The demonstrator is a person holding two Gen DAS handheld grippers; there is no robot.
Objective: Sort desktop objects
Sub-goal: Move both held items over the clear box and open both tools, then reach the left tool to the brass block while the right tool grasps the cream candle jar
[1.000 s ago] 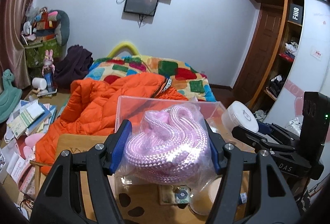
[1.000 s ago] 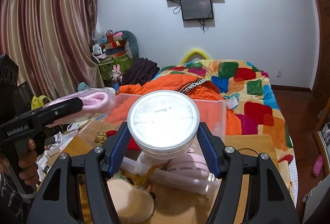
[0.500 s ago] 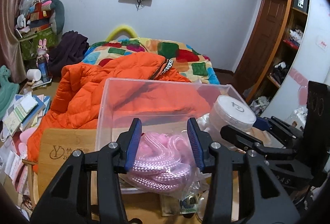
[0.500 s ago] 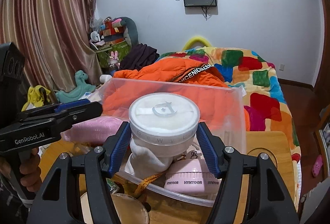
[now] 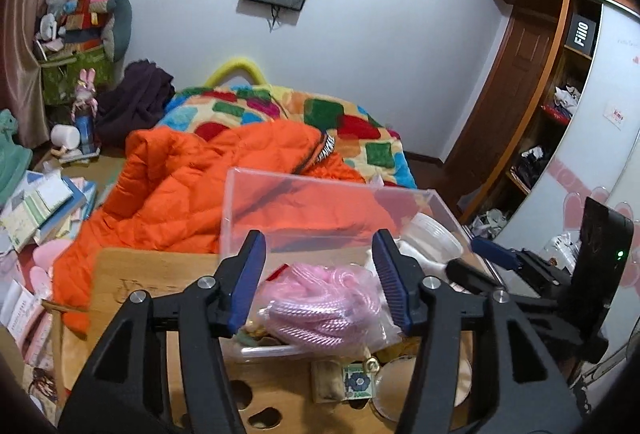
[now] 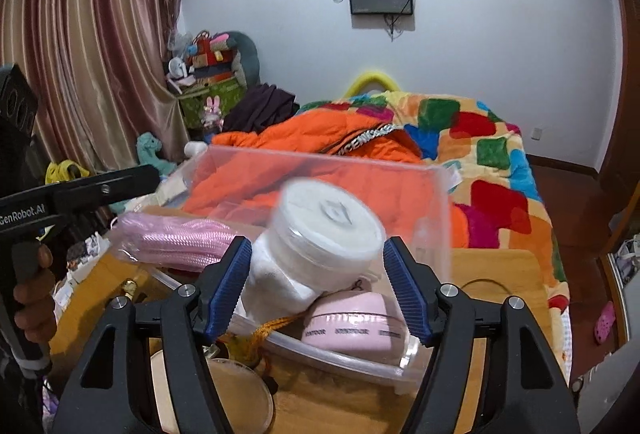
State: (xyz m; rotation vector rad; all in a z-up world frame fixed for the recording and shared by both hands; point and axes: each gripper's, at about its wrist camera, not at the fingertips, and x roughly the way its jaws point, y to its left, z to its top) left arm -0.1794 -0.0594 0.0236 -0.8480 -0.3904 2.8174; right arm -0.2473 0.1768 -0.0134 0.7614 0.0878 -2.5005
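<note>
The left gripper [image 5: 322, 282] has its jaws opening, clear of the bagged pink rope [image 5: 320, 308] lying in the clear plastic bin [image 5: 304, 194] on the tabletop [image 5: 160, 274]. The right gripper [image 6: 316, 288] has its jaws opening around the blurred white jar [image 6: 326, 234], which is tilted over the bin's pink case [image 6: 352, 322]; whether the pads touch the jar cannot be told.

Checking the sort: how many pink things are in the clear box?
2. The bagged pink rope lies at the left end of the clear box; the pink round case sits front right, below the white jar. Others may be hidden.
</note>
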